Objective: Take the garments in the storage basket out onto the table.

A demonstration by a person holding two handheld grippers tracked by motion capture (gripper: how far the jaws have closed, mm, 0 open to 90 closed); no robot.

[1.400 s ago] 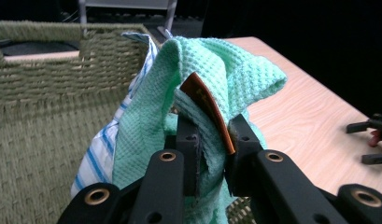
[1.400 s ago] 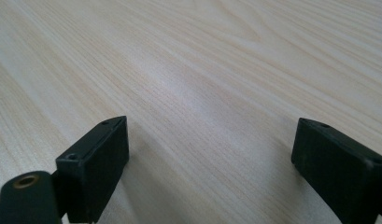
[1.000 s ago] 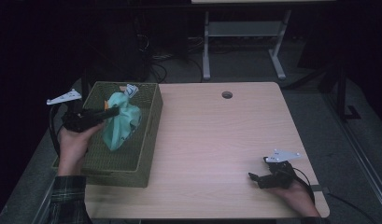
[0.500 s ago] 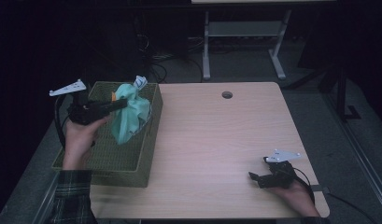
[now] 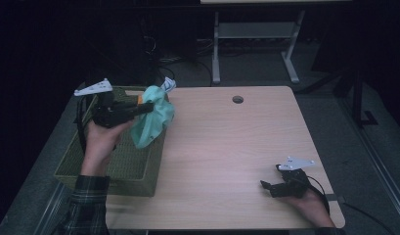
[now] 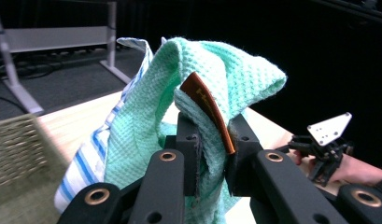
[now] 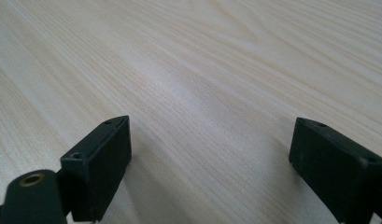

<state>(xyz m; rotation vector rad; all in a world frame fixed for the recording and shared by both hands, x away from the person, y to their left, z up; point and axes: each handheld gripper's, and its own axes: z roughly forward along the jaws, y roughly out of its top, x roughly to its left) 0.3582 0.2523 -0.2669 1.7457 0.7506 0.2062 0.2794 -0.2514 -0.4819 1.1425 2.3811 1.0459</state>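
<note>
My left gripper (image 6: 212, 158) jaws clamp a mint-green waffle-weave towel (image 6: 179, 93) with brown tag, crumpled, hanging over the wicker basket (image 5: 119, 166) rim. My right gripper (image 5: 267, 186) jaws are spread, nothing between them, on the bench (image 5: 227, 147).

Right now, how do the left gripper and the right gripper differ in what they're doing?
The left gripper is shut on a green waffle towel, while the right gripper stands open with nothing between its jaws. The left gripper is raised above the woven basket; the right gripper sits low at the wooden table. Both are black, two-jawed, and hand-held.
</note>
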